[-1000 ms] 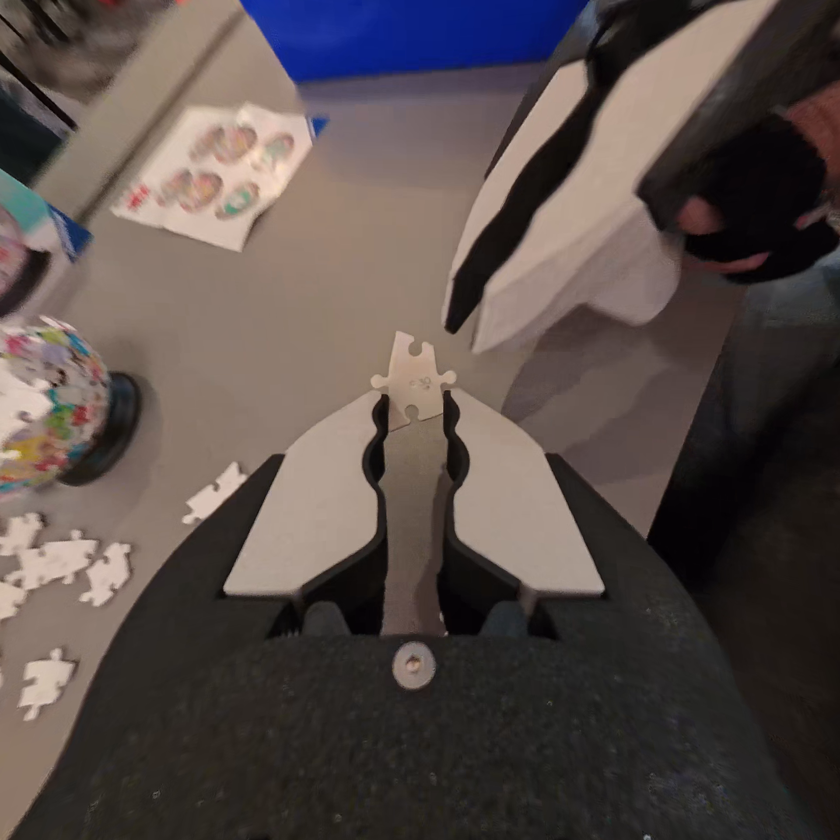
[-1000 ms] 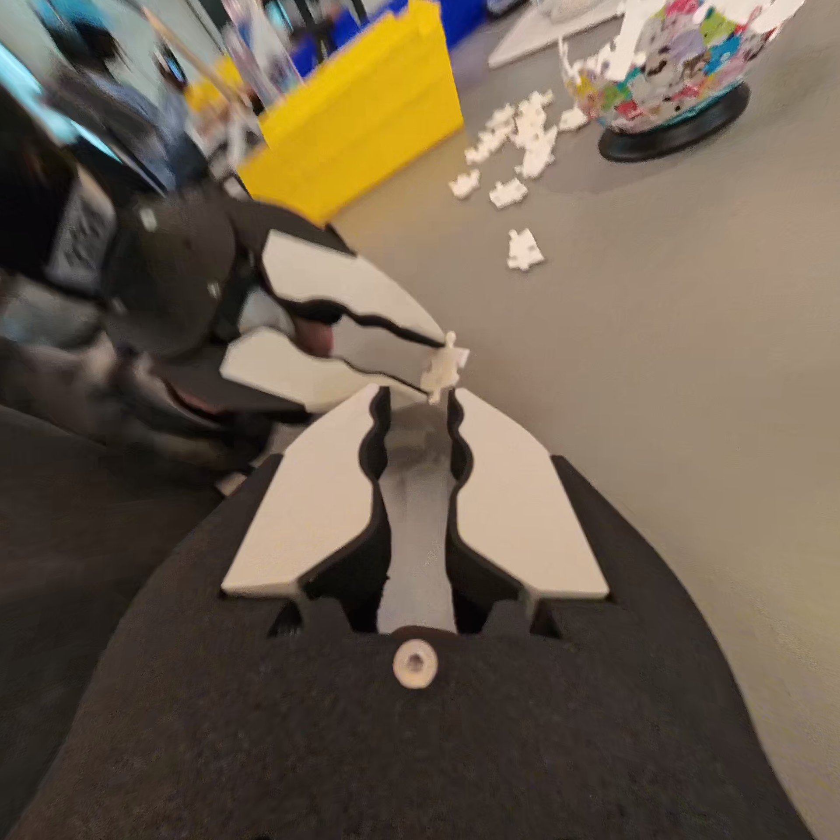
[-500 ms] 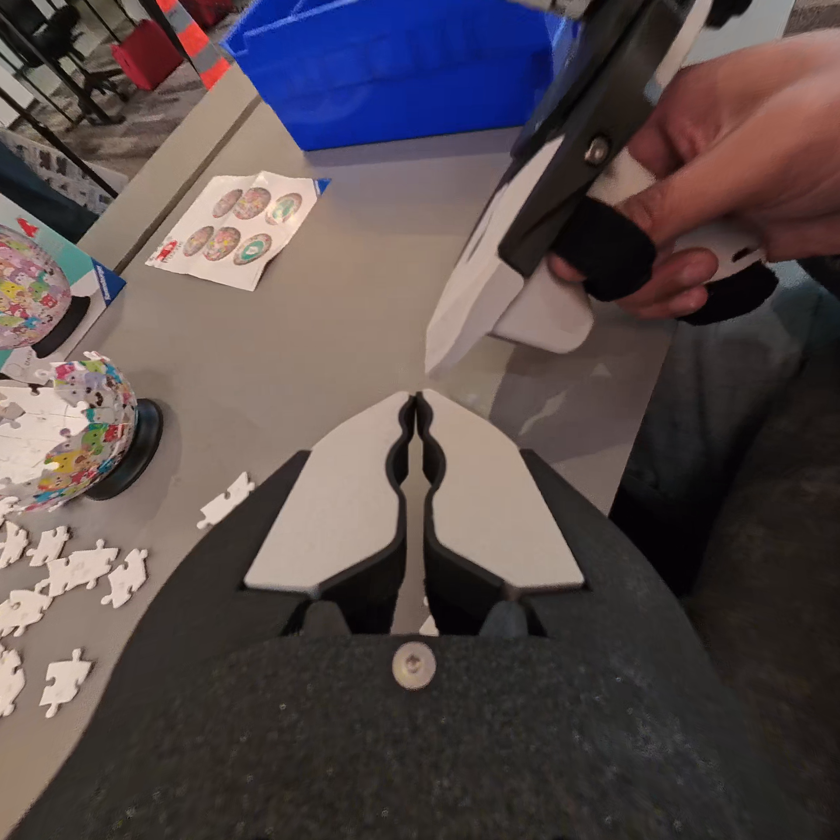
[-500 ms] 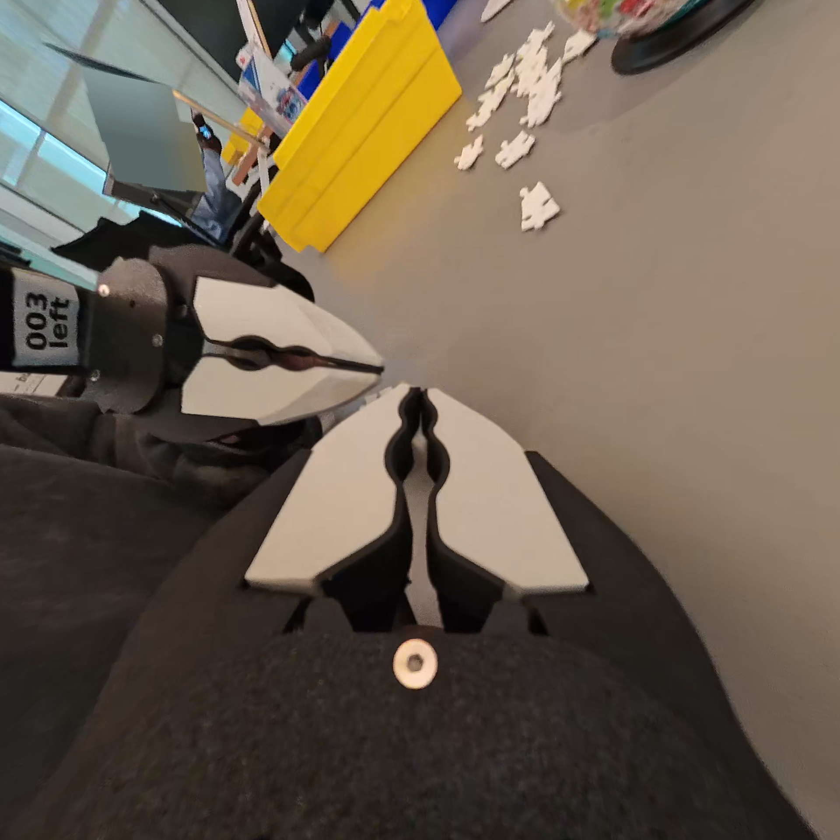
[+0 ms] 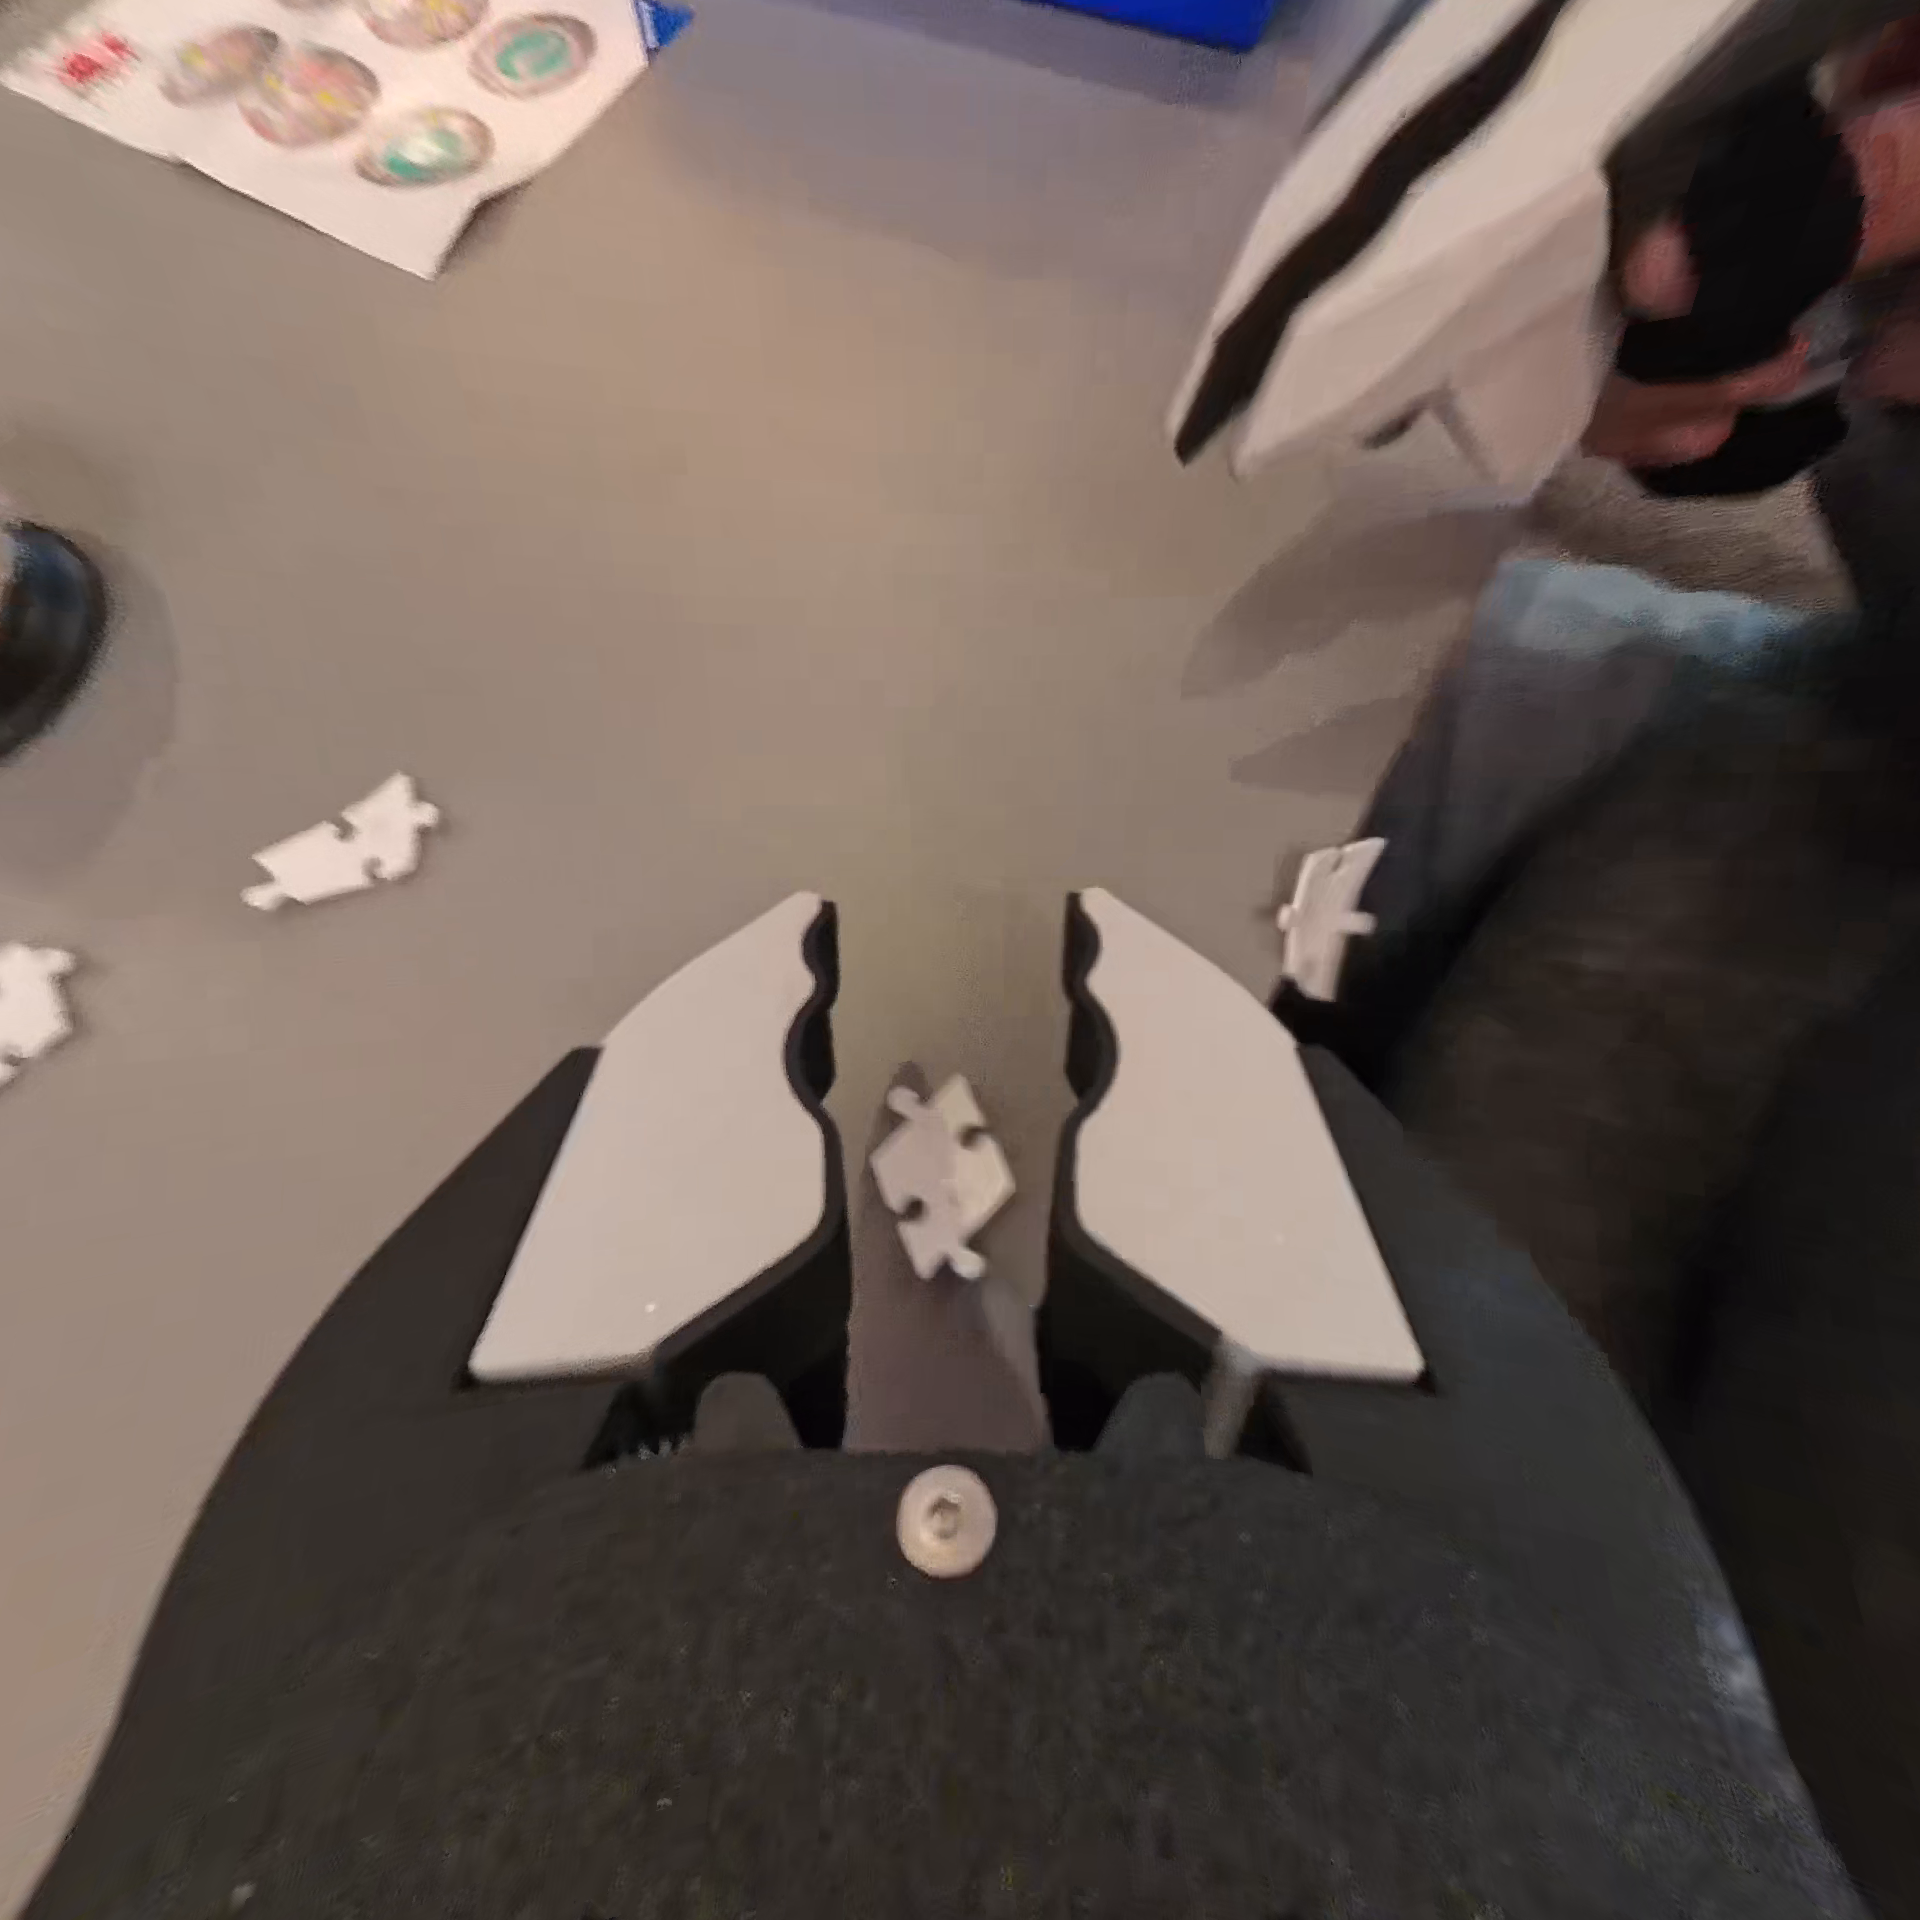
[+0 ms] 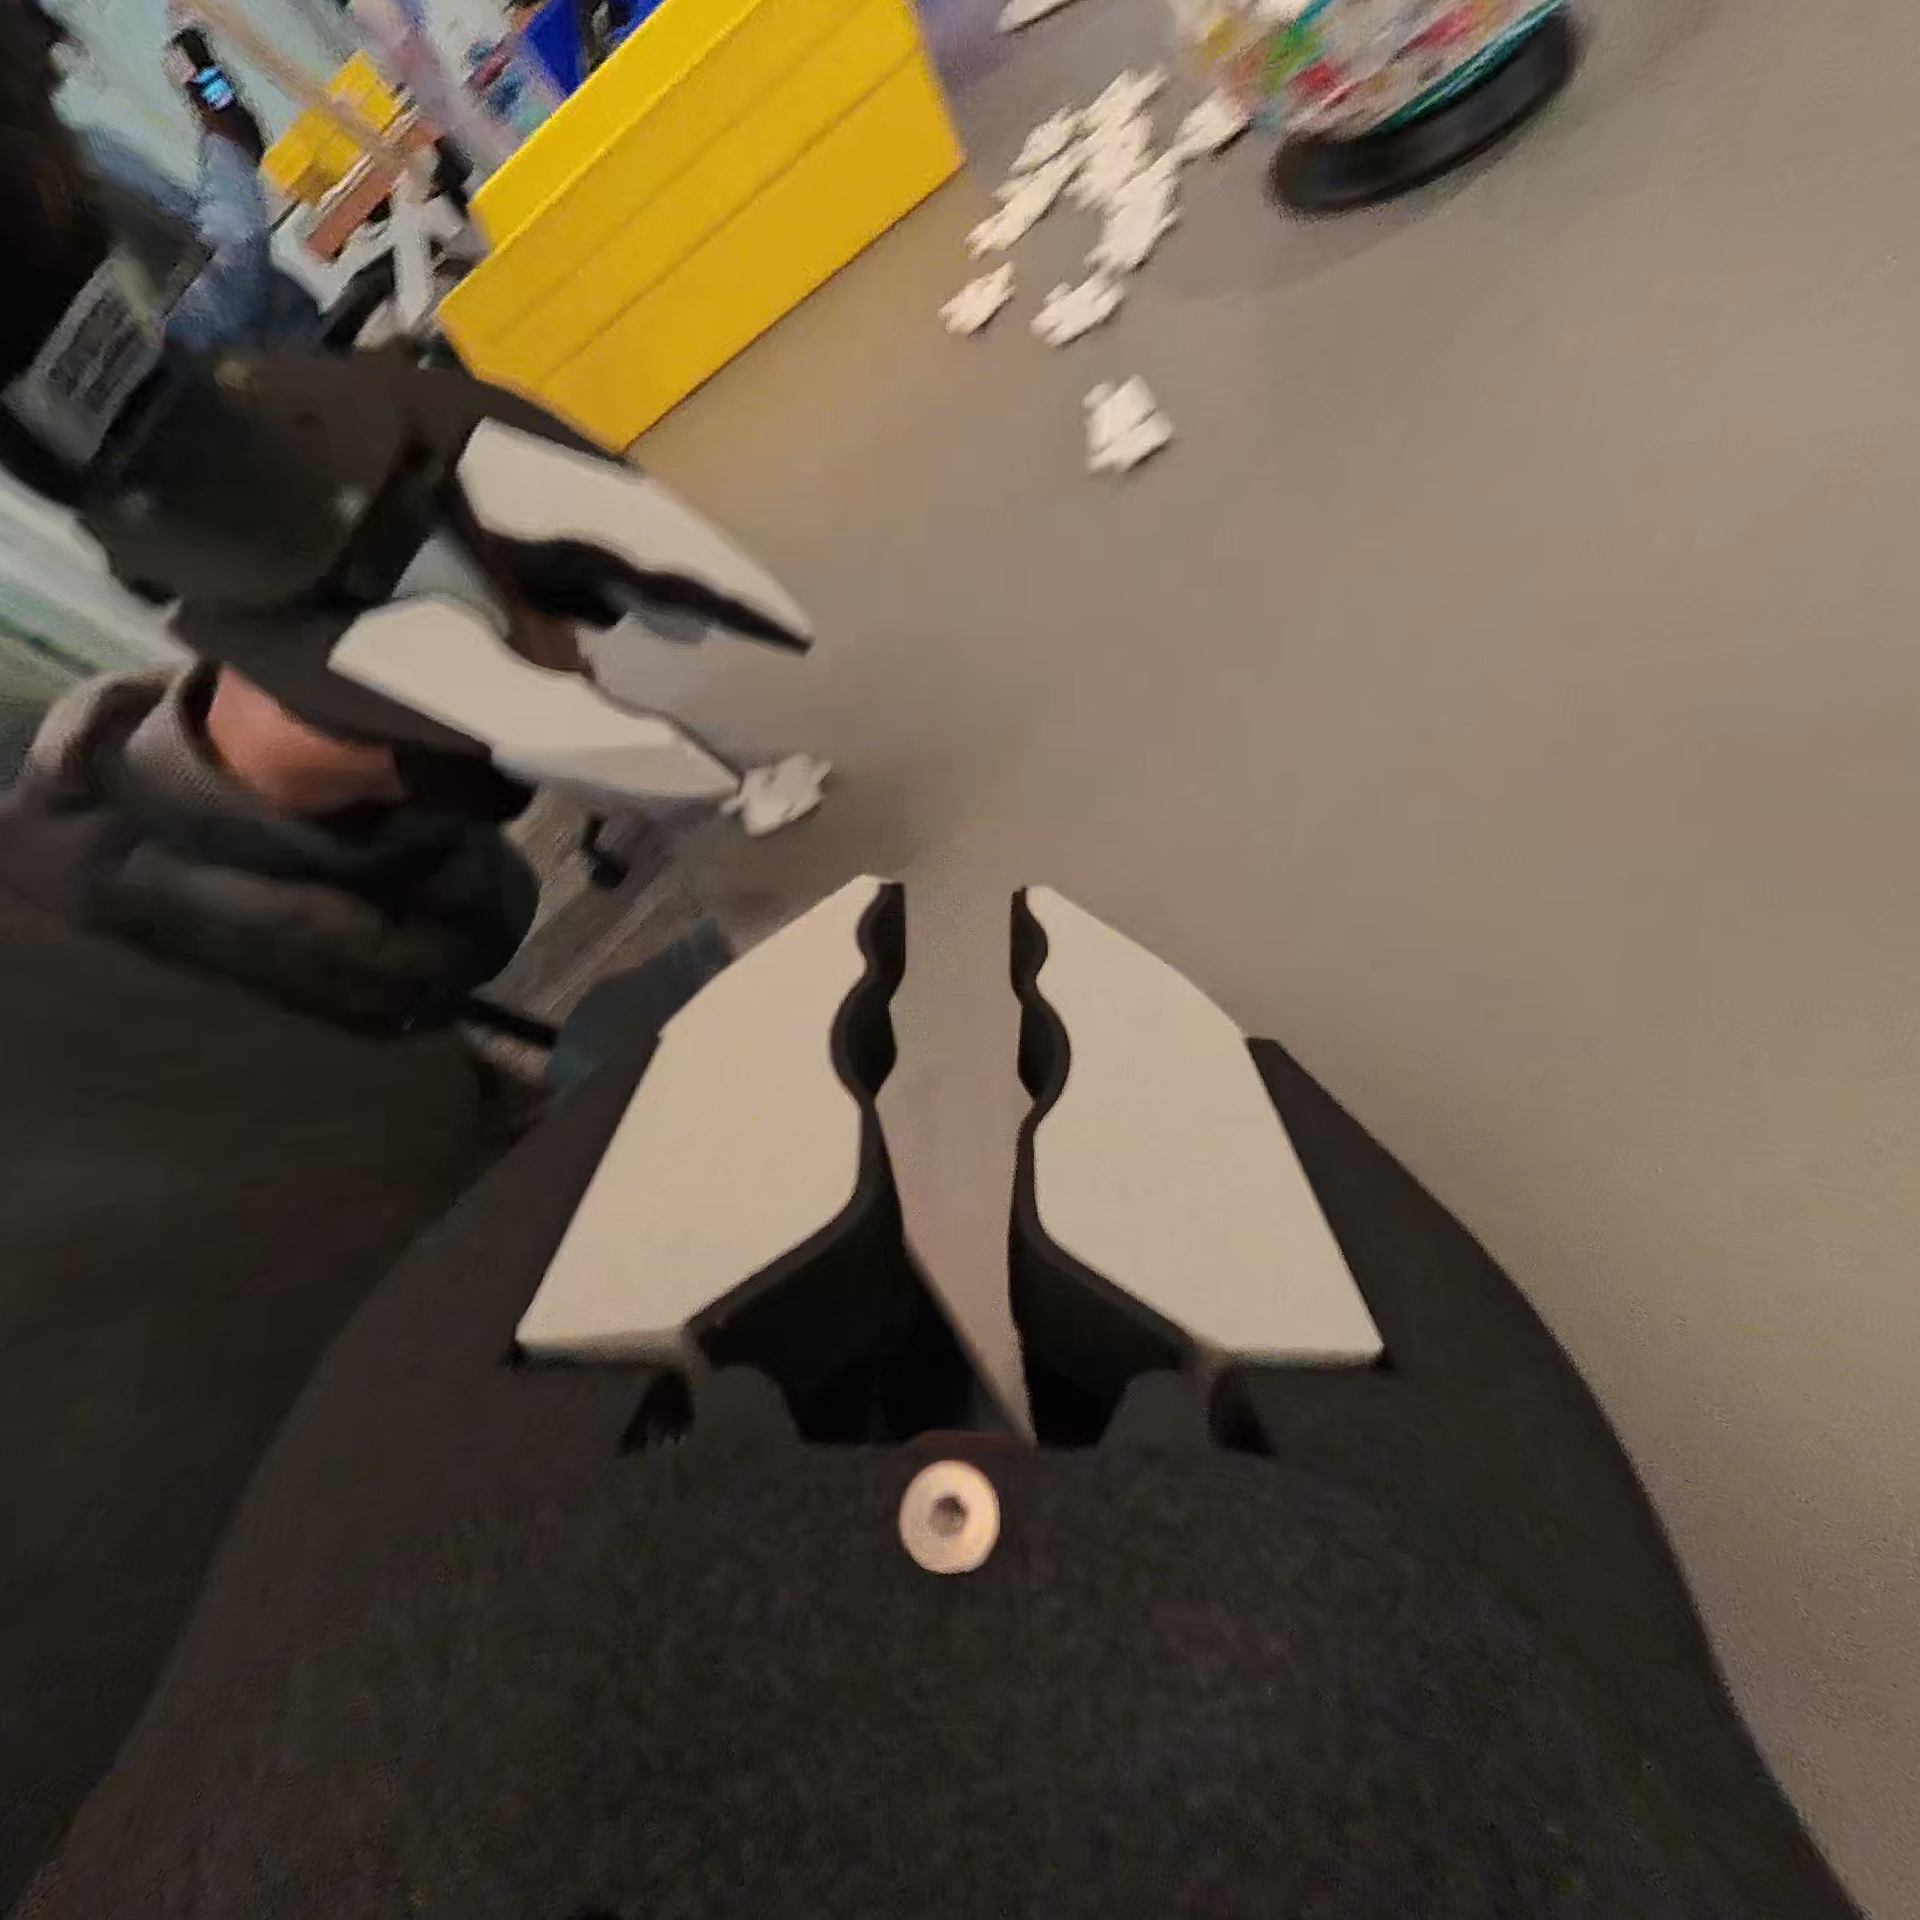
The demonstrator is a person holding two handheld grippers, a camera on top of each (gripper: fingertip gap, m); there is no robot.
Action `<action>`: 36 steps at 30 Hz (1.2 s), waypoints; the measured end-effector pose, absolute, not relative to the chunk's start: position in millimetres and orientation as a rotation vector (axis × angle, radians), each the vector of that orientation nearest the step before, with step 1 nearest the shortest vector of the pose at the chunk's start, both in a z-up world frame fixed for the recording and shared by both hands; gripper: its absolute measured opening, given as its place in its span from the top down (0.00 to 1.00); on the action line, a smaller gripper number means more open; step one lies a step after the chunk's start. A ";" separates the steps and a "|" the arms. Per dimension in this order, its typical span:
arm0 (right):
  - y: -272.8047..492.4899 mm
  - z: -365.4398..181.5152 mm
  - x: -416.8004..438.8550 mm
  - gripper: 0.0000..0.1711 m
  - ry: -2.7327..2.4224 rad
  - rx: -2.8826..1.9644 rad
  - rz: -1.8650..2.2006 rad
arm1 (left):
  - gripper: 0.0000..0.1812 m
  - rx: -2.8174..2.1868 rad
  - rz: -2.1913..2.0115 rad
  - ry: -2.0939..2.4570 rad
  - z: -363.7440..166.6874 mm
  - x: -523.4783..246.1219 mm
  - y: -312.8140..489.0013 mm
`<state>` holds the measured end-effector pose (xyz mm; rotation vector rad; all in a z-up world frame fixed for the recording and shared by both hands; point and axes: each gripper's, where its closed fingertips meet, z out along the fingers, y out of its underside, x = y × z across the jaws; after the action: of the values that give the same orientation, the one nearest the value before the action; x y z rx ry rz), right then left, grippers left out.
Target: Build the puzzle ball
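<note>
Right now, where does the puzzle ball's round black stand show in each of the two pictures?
Left wrist view: the black stand is cut off at the left edge, above the middle.
Right wrist view: the stand is at the top right, under the puzzle ball.
Shared landmark: the lone white piece lying nearest the stand.

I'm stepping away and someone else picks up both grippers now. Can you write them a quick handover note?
Left gripper: open, empty, above a white puzzle piece on the grey table.
Right gripper: open, empty.
Another piece sits at the table's near edge; more loose pieces lie by the puzzle ball on its black stand.
Done: ball partly built.
Left: pick up pieces, fit them in.
</note>
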<state>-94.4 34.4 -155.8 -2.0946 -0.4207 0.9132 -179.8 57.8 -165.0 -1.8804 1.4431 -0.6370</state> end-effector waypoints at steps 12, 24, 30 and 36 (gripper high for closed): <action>3.9 -147.5 -85.7 0.89 -0.587 -1.981 0.630 | 0.72 -1.898 -0.651 1.470 -177.8 -193.2 33.0; -107.7 -149.0 -55.2 0.89 -0.176 -2.012 0.566 | 0.62 -1.841 -0.389 1.203 -164.9 -263.0 11.2; -169.5 -198.6 -110.9 0.86 -0.224 -2.180 0.682 | 0.62 -1.867 -0.493 1.122 -157.1 -291.3 -32.7; -166.3 -309.3 -198.8 0.76 -0.534 -2.519 0.771 | 0.63 -1.896 -0.446 1.160 -166.5 -305.9 -47.0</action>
<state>-198.8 -166.3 -309.3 -2.5194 -0.5342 0.7713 -305.9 -47.0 -166.5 -1.8959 1.1605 -0.4462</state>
